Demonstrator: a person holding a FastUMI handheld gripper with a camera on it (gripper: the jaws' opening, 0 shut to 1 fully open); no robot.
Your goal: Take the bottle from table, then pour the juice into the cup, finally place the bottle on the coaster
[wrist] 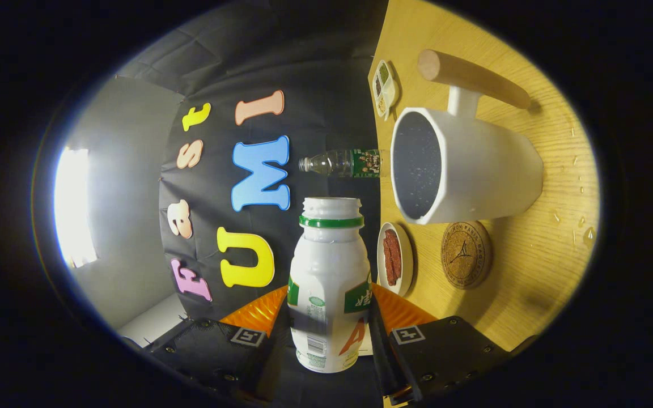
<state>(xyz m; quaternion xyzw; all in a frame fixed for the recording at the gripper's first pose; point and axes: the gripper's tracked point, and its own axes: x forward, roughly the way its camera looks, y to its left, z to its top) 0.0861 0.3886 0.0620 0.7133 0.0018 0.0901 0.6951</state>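
Bottle (329, 283) uncapped, tight in claw (329, 317) w/ both fingers; cup (457, 164) interior dark.

I see the bottle (329, 283) held fast between the gripper's (329, 309) two fingers — white body, green band under its open mouth, green and orange label patches. The cup (462, 164) is white outside, dark and speckled inside, with a pale wooden handle. The coaster (466, 255) is cork-brown with a dark printed emblem. The table (536, 249) — yellow wood grain. A clear bottle (340, 163) wears a green label.
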